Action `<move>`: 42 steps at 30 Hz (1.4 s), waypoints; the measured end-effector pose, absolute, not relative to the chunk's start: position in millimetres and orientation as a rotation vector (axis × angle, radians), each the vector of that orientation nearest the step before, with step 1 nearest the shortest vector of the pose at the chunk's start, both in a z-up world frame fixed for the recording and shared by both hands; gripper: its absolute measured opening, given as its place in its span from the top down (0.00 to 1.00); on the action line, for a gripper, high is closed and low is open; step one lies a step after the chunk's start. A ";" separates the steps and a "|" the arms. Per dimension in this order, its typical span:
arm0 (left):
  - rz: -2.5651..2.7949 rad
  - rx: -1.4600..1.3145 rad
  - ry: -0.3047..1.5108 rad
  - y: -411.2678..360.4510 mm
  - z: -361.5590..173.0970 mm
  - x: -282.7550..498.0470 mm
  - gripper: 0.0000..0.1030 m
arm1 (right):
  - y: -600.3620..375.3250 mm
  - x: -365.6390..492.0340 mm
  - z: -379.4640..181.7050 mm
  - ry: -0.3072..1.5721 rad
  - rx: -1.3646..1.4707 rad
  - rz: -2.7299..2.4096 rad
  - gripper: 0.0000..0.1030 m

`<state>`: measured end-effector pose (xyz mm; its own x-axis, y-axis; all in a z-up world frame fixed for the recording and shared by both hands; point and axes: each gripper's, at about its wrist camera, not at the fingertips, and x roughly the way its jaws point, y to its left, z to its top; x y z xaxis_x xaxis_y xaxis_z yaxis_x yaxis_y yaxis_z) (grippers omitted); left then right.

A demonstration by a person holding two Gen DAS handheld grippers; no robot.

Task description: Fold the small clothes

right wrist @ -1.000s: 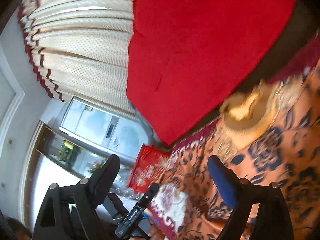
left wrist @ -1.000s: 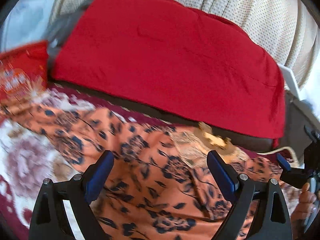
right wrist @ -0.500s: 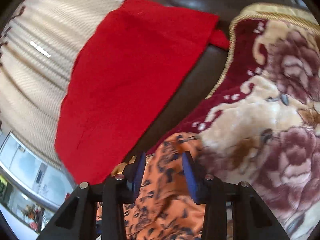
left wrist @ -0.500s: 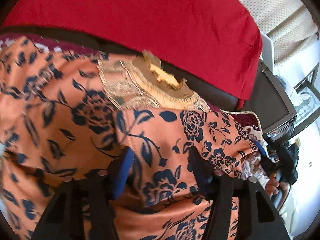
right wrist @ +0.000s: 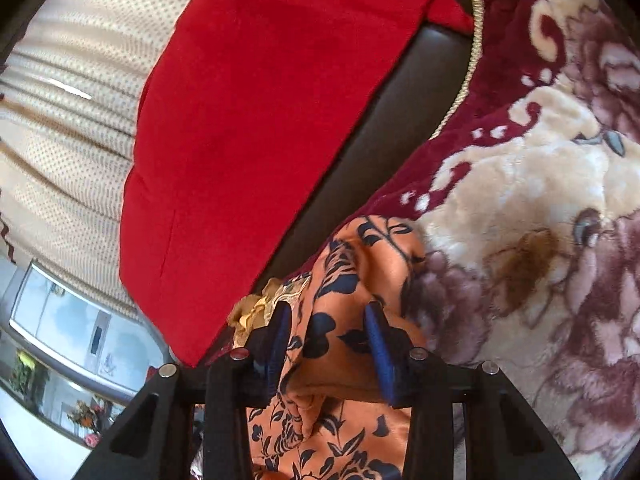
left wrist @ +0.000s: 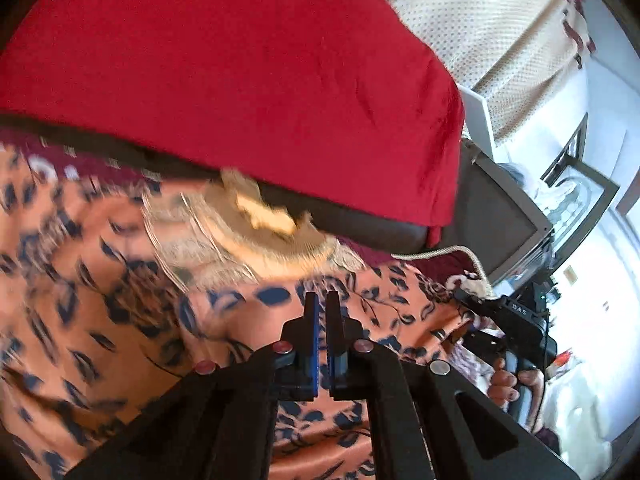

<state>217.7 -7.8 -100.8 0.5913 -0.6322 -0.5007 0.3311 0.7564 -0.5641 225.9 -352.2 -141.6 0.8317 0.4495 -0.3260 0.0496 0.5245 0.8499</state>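
Note:
An orange garment with a dark blue flower print [left wrist: 100,320] and a gold embroidered neckline [left wrist: 256,224] lies spread on a plush floral blanket [right wrist: 540,200]. My left gripper [left wrist: 321,300] is shut over a fold of the garment's sleeve area; whether cloth is pinched between the pads is hard to tell. My right gripper [right wrist: 326,320] has its jaws partly apart, with a bunched corner of the garment [right wrist: 360,272] lying between the blue pads [right wrist: 376,344]. The right gripper also shows in the left wrist view [left wrist: 508,320], held in a hand at the garment's right edge.
A red cloth [left wrist: 240,60] drapes a dark sofa back [right wrist: 400,120] behind the garment. Cream dotted curtains [left wrist: 480,20] hang beyond. A grey cabinet or screen [left wrist: 508,216] stands to the right. The blanket's gold corded edge [right wrist: 468,60] runs along the sofa.
My left gripper has closed from wide open to shut and moved onto the sleeve fold. My right gripper swung down from facing the room onto the garment's corner, which now sits between its pads.

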 end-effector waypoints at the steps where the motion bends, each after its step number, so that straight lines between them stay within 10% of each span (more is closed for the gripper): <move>1: -0.564 -0.443 0.756 -4.0 -101.4 218.6 0.99 | -350.3 226.5 -142.1 0.563 1.001 0.258 0.60; 4: -0.496 -0.485 0.860 12.6 -115.6 227.5 0.86 | -349.3 226.8 -145.3 0.574 1.006 0.250 0.60; 6: -0.462 -0.519 0.943 19.5 -127.1 231.6 0.43 | -349.1 226.8 -145.9 0.579 1.010 0.243 0.60; 11: -0.514 -0.529 1.023 14.0 -136.2 228.0 0.34 | -345.6 229.2 -144.6 0.582 1.006 0.239 0.60; 17: -0.536 -0.503 1.108 -3.3 -147.3 224.6 0.38 | -340.4 231.1 -143.6 0.590 0.984 0.242 0.60; 21: -0.466 -0.536 1.090 8.6 -153.3 231.0 1.00 | -340.6 230.8 -143.7 0.585 0.993 0.237 0.60; 29: -0.433 -0.504 1.150 10.6 -151.7 229.5 0.87 | -339.5 228.5 -135.8 0.554 0.961 0.230 0.60; 33: -0.493 -0.529 1.203 5.3 -156.8 228.7 0.31 | -339.5 229.2 -136.3 0.554 0.963 0.229 0.60; 40: -0.549 -0.646 1.196 3.2 -159.5 225.7 0.33 | -338.1 227.4 -131.5 0.519 0.951 0.226 0.60; 42: -0.504 -0.656 1.168 6.6 -161.8 228.0 0.71 | -336.7 228.3 -131.4 0.516 0.949 0.225 0.60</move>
<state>228.0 6.6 -161.8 0.3204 -0.6706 -0.6691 0.0264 0.7124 -0.7013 228.3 -336.7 -131.4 0.8570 0.4028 -0.3213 0.0391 0.5709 0.8201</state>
